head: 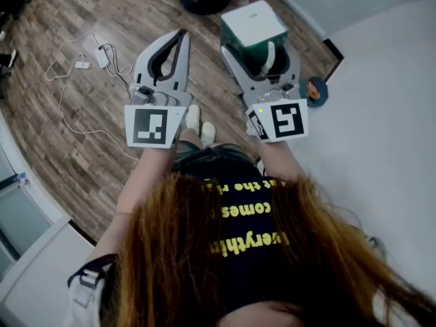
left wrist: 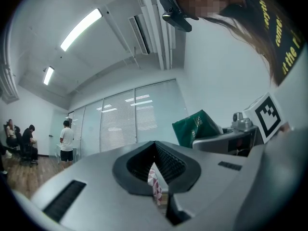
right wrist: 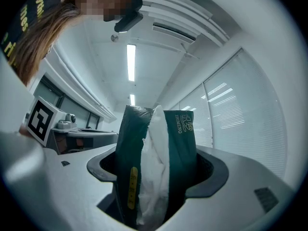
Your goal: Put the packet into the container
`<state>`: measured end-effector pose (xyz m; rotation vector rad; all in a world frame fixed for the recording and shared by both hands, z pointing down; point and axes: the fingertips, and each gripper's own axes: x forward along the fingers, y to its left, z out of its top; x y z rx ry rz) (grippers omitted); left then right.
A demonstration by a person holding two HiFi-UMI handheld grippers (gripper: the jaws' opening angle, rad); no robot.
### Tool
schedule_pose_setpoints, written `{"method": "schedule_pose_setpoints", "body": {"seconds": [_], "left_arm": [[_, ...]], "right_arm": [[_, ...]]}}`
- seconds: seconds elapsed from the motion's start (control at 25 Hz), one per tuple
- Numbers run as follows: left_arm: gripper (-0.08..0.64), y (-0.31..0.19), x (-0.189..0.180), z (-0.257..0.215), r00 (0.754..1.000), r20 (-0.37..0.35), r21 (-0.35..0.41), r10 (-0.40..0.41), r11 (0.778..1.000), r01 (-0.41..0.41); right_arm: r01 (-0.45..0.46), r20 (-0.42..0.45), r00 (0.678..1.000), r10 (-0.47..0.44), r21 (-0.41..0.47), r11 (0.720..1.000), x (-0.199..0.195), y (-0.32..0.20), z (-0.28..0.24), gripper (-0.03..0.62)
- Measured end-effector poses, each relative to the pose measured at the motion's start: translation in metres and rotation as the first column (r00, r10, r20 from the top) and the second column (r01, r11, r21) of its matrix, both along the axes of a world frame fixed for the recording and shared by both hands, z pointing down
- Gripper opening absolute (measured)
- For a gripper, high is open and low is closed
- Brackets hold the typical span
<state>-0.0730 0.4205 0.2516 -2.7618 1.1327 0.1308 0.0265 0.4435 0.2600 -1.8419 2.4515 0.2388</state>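
To the left of my left gripper (head: 180,38), a white cable (head: 71,70) and its plug lay loose on the wooden floor (head: 82,142). That gripper was clenched, its jaws pressed together with nothing between them. In the left gripper view (left wrist: 155,154), only a sliver of red-and-white checked cloth (left wrist: 155,183) showed beyond the narrow gap below the closed tips. Far off to its left, a person in a white shirt (left wrist: 66,141) stood by the blinds.

My shoes (head: 200,125) showed on the floor beneath and between the two grippers. My right gripper (head: 262,54) was grasping the packet (head: 253,23). The dark green pack stood upright between the jaws, its top rising well past the tips. In the right gripper view (right wrist: 159,174), both jaws pressed on its sides, and white tissue (right wrist: 155,167) spilled from the slit down the middle of the packet (right wrist: 180,148). Just to the right of that gripper's marker cube (head: 285,120) sat a small blue and orange thing (head: 315,91) at the edge of the white desk (head: 388,114).
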Motion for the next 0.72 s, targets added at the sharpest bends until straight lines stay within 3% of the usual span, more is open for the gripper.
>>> {"method": "schedule_pose_setpoints", "body": {"seconds": [0.72], "left_arm": [[0.002,-0.071,-0.013,-0.005,1.0,-0.023,0.031,0.018,0.999,-0.017]], "right_arm": [[-0.032,-0.01,0.999,0.033,0.018,0.999,-0.011,-0.065,-0.006,0.383]]}}
